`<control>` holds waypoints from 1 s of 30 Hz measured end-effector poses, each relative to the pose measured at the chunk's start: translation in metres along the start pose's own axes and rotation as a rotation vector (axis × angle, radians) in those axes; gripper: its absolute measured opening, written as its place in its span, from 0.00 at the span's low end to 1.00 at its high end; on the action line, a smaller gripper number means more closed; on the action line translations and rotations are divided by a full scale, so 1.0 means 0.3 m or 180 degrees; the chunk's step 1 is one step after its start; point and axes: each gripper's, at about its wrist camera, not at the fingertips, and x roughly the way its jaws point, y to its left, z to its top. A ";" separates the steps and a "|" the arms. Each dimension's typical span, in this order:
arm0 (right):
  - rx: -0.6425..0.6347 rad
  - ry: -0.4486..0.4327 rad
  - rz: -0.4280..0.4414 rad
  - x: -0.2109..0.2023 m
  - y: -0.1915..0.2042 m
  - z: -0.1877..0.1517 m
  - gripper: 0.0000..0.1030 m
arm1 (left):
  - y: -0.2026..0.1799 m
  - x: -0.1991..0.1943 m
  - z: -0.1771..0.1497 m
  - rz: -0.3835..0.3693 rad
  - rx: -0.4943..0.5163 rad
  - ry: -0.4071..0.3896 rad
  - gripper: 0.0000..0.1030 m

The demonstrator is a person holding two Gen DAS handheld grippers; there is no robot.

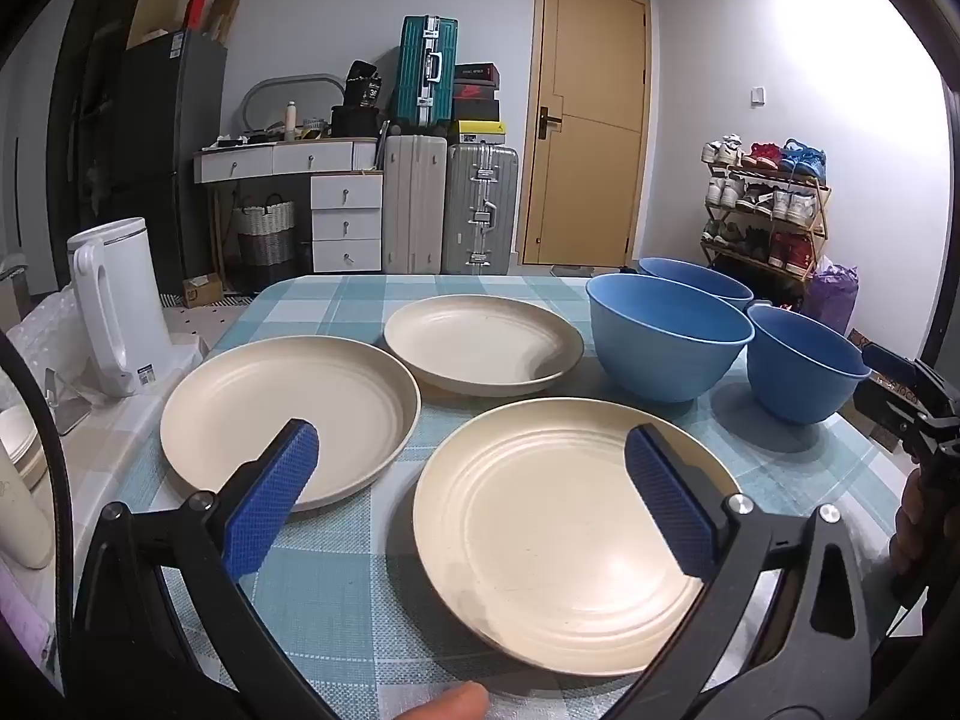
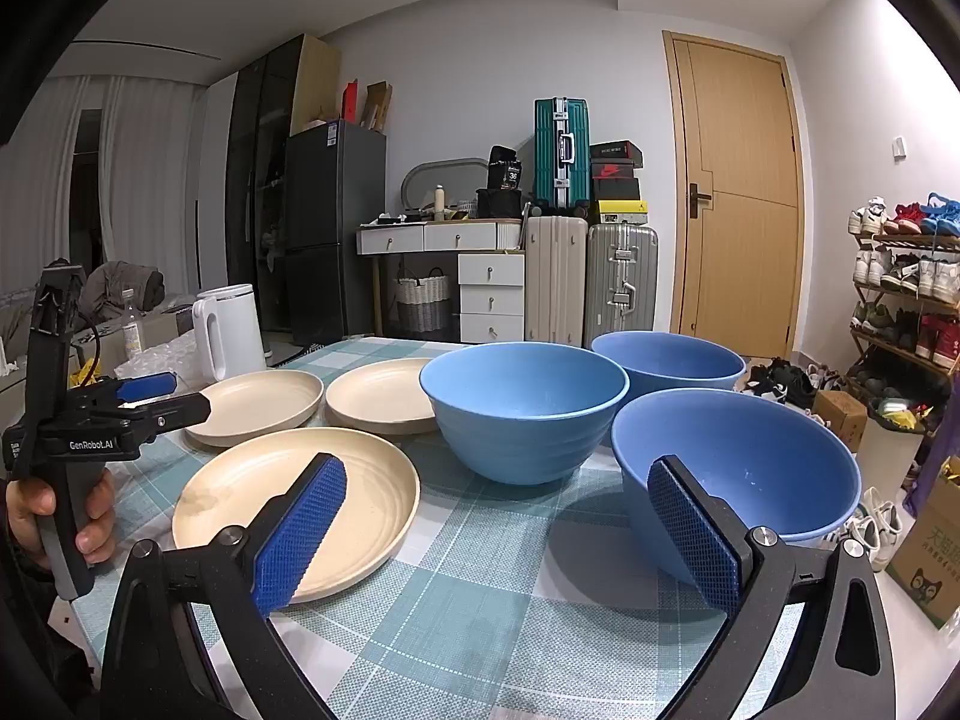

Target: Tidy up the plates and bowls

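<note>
Three cream plates lie apart on the checked tablecloth point(image 1: 336, 588): a near plate point(image 1: 558, 540), a left plate point(image 1: 288, 420) and a far plate point(image 1: 480, 342). Three blue bowls stand upright to their right: a middle bowl point(image 1: 666, 336), a far bowl point(image 1: 696, 282) and a right bowl point(image 1: 804, 366). My left gripper point(image 1: 471, 441) hangs open over the near plate's far rim, nothing between its fingers. In the right wrist view my right gripper point(image 2: 498, 474) is open, between the near plate point(image 2: 294, 510) and the right bowl point(image 2: 744, 480), in front of the middle bowl point(image 2: 522, 408). The left gripper point(image 2: 144, 396) shows there at the left, held by a hand.
A white kettle point(image 1: 120, 306) stands just off the table's left side. The table's right edge runs close behind the right bowl, with a shoe rack point(image 2: 906, 288) and boxes on the floor beyond. Suitcases, drawers and a door line the far wall.
</note>
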 end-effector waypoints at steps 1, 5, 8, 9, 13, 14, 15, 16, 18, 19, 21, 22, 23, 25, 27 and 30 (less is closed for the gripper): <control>-0.0005 -0.0015 -0.0002 -0.001 0.000 0.000 1.00 | -0.001 0.000 0.000 0.0001 0.0007 0.0003 0.99; -0.0008 -0.0016 -0.0003 -0.001 0.000 0.000 1.00 | -0.008 -0.002 0.000 0.0008 0.0040 0.0007 0.99; -0.0012 -0.0003 0.0001 0.002 0.000 0.000 1.00 | 0.001 0.000 0.000 -0.0001 -0.0005 0.0004 0.99; -0.0012 -0.0001 0.0001 0.002 0.001 0.000 1.00 | 0.002 0.000 0.000 -0.0001 -0.0005 0.0002 0.99; -0.0016 -0.0009 -0.0006 -0.001 0.003 -0.001 1.00 | 0.001 0.001 0.000 0.0001 0.0000 0.0009 0.99; -0.0014 -0.0003 -0.0006 0.001 0.003 -0.001 1.00 | 0.001 -0.001 0.000 0.0002 0.0001 0.0000 0.99; -0.0012 0.0002 -0.0006 0.002 0.003 -0.001 1.00 | 0.001 -0.001 0.000 0.0002 0.0003 -0.0002 0.99; -0.0011 -0.0002 -0.0002 -0.001 0.003 0.002 1.00 | 0.000 0.000 0.000 0.0004 0.0003 0.0000 0.99; -0.0011 0.0000 -0.0002 0.000 0.003 0.001 1.00 | 0.000 0.000 0.000 0.0003 0.0004 0.0002 0.99; -0.0010 0.0001 -0.0001 0.000 0.002 0.001 1.00 | 0.000 0.000 0.000 0.0003 0.0005 0.0002 0.99; -0.0009 0.0000 0.0000 -0.001 0.002 0.002 1.00 | 0.001 0.000 0.000 0.0003 0.0005 0.0002 0.99; -0.0010 -0.0001 -0.0001 0.000 0.002 0.001 1.00 | 0.001 0.000 0.000 0.0003 0.0004 0.0001 0.99; -0.0010 -0.0001 -0.0001 0.000 0.003 0.001 1.00 | 0.001 0.000 0.000 0.0003 0.0004 0.0001 0.99; -0.0010 0.0000 -0.0001 0.001 0.002 0.001 1.00 | 0.000 0.000 0.000 0.0004 0.0005 0.0001 0.99; -0.0010 0.0000 -0.0001 0.000 0.002 0.002 1.00 | 0.000 0.000 0.000 0.0003 0.0006 0.0002 0.99; -0.0010 0.0000 -0.0001 0.001 0.002 0.002 1.00 | 0.001 0.000 0.000 0.0004 0.0005 0.0001 0.99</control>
